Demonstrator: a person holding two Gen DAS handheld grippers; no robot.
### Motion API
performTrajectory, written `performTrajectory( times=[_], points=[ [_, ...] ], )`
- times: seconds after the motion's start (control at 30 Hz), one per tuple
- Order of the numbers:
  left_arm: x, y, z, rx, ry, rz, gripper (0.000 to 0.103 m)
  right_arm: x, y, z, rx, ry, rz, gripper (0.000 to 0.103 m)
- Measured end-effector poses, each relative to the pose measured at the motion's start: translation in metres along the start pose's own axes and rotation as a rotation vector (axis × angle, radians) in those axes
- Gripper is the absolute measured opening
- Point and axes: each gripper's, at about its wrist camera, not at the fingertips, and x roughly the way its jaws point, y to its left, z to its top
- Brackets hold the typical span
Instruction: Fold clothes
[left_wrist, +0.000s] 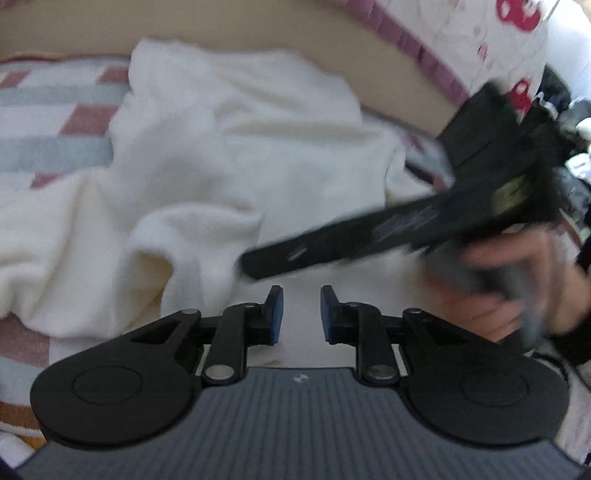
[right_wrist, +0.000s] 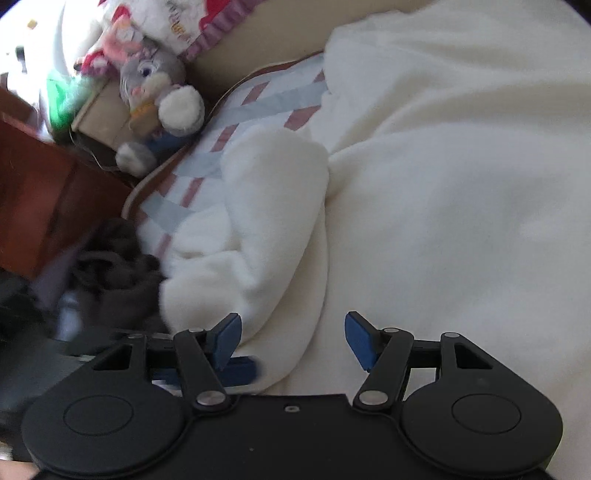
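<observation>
Garment (left_wrist: 229, 140) edges cropped; right claw (left_wrist: 255, 264) blurred.

The left gripper (left_wrist: 301, 314) holds its blue-padded fingers (left_wrist: 276, 308) parted with a gap between them, gripping nothing. The right gripper (right_wrist: 293, 341) stands wider apart, its pads (right_wrist: 357, 339) splayed outward and empty. In the left wrist view the right gripper appears blurred, slanting across, with the person's right hand (left_wrist: 509, 288) wrapped around its handle.
</observation>
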Motion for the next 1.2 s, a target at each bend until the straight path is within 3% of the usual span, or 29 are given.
performTrajectory(
  times=[0.03, 0.07, 0.1, 0.17, 0.23, 0.3, 0.4, 0.43, 0.6, 0.77, 0.97, 1.03, 1.07, 1.13, 1.17, 1.2],
  points=[
    [-0.008, -0.001, 0.002, 0.009, -0.025, 0.029, 0.033, 0.000, 0.001, 0.003, -0.036, -0.023, 0.004, 0.048],
    [-0.015, -0.002, 0.003, 0.019, -0.049, 0.058, 0.038, 0.001, 0.002, 0.006, -0.070, -0.043, 0.009, 0.011],
    [-0.023, -0.002, 0.005, 0.028, -0.074, 0.087, 0.047, 0.004, 0.004, 0.009, -0.091, -0.046, 0.013, 0.011],
    [-0.052, 0.006, 0.008, -0.001, -0.154, 0.191, 0.050, -0.002, 0.004, 0.014, -0.090, -0.109, -0.004, 0.011],
    [-0.081, 0.026, 0.006, -0.087, -0.229, 0.238, 0.071, -0.012, 0.005, 0.017, -0.109, -0.143, -0.058, 0.010],
    [-0.097, 0.052, 0.004, -0.191, -0.235, 0.273, 0.071, -0.016, 0.009, 0.018, -0.147, -0.157, -0.152, 0.010],
    [-0.094, 0.087, -0.005, -0.370, -0.178, 0.324, 0.071, -0.011, 0.002, 0.023, -0.109, -0.107, -0.241, 0.010],
    [-0.090, 0.096, -0.010, -0.415, -0.170, 0.326, 0.071, -0.008, -0.004, 0.025, -0.079, -0.085, -0.259, 0.010],
    [-0.063, 0.120, -0.032, -0.591, -0.160, 0.218, 0.071, -0.020, -0.040, 0.025, 0.111, -0.053, -0.176, 0.010],
    [-0.032, 0.123, -0.036, -0.593, -0.109, 0.252, 0.068, -0.019, -0.051, 0.023, 0.205, -0.037, -0.130, 0.010],
    [-0.007, 0.127, -0.028, -0.618, -0.090, 0.226, 0.072, -0.012, -0.051, 0.023, 0.217, -0.025, -0.113, 0.011],
    [-0.002, 0.129, -0.020, -0.623, -0.090, 0.223, 0.084, -0.013, -0.052, 0.023, 0.222, -0.025, -0.091, 0.011],
    [0.001, 0.130, -0.015, -0.628, -0.085, 0.221, 0.086, -0.014, -0.053, 0.023, 0.227, -0.026, -0.076, 0.011],
    [0.006, 0.129, -0.008, -0.613, -0.072, 0.223, 0.082, -0.013, -0.056, 0.023, 0.254, -0.022, -0.028, 0.012],
    [0.007, 0.128, -0.006, -0.592, -0.076, 0.233, 0.073, -0.013, -0.058, 0.023, 0.268, -0.019, -0.004, 0.012],
    [0.004, 0.125, -0.005, -0.567, -0.103, 0.271, 0.020, -0.014, -0.060, 0.024, 0.285, -0.012, 0.025, 0.012]
  ],
)
